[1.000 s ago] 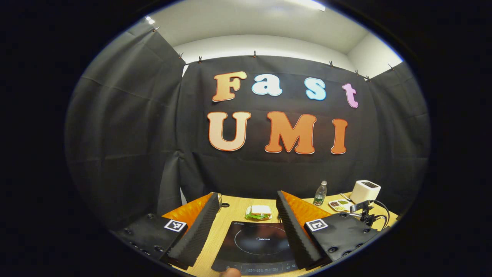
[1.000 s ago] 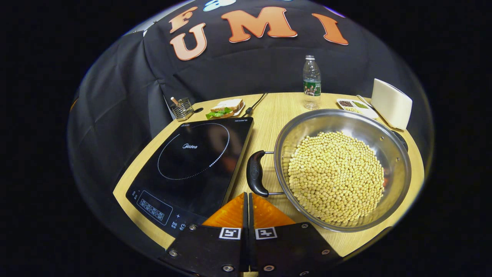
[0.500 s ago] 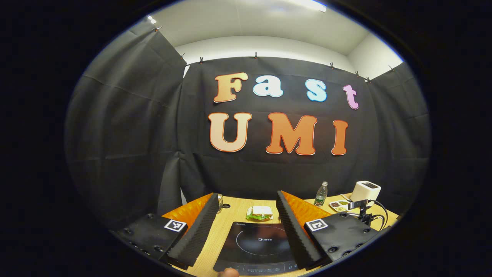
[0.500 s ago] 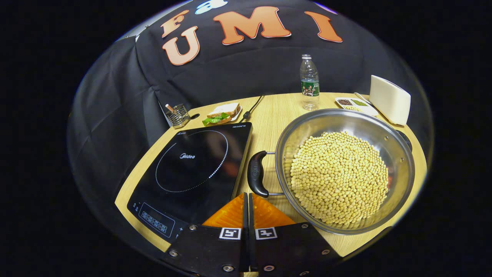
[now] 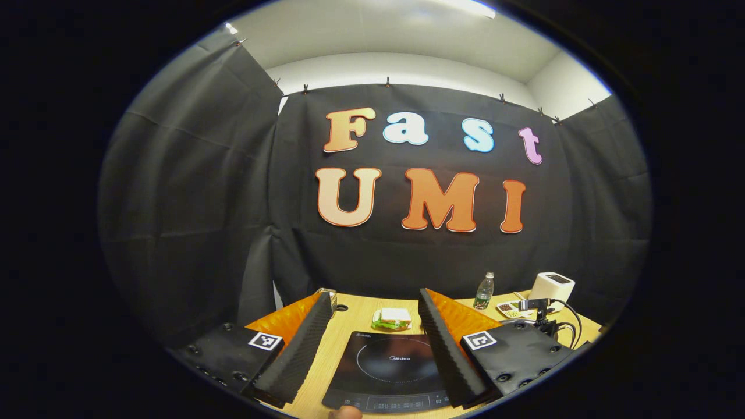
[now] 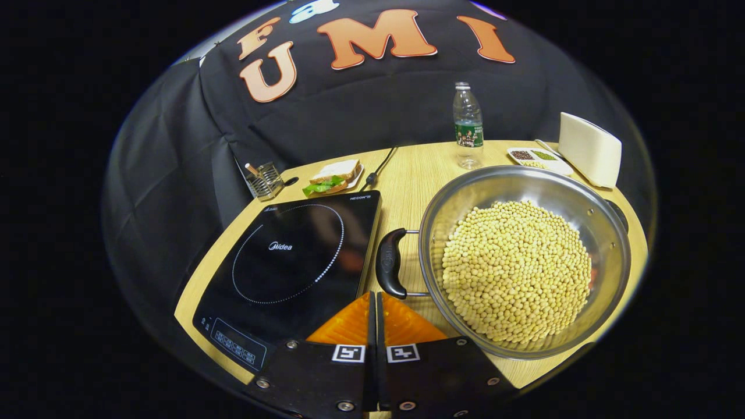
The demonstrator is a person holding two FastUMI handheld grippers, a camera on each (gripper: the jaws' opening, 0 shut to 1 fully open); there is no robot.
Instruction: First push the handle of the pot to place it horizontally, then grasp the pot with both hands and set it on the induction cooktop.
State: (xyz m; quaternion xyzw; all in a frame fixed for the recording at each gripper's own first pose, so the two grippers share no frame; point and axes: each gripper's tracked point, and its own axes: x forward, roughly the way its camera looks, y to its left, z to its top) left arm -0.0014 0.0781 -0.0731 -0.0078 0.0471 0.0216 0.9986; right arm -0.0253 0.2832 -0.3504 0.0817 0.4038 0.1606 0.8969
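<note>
The right gripper (image 6: 372, 302) has its jaws clenched on nothing, near the black handle (image 6: 389, 271) at 12 o'clock. The round steel pot of yellow beans (image 6: 524, 259) sits on the wooden bench (image 6: 407, 174), with the black glass induction cooktop (image 6: 291, 262) just beside it at 9 o'clock. The left gripper (image 5: 372, 337) hovers with jaws released above the cooktop.

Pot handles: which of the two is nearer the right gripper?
The black handle on the pot's cooktop-facing side, just beyond the shut right gripper. The other handle peeks out at the far rim, across the beans.
</note>
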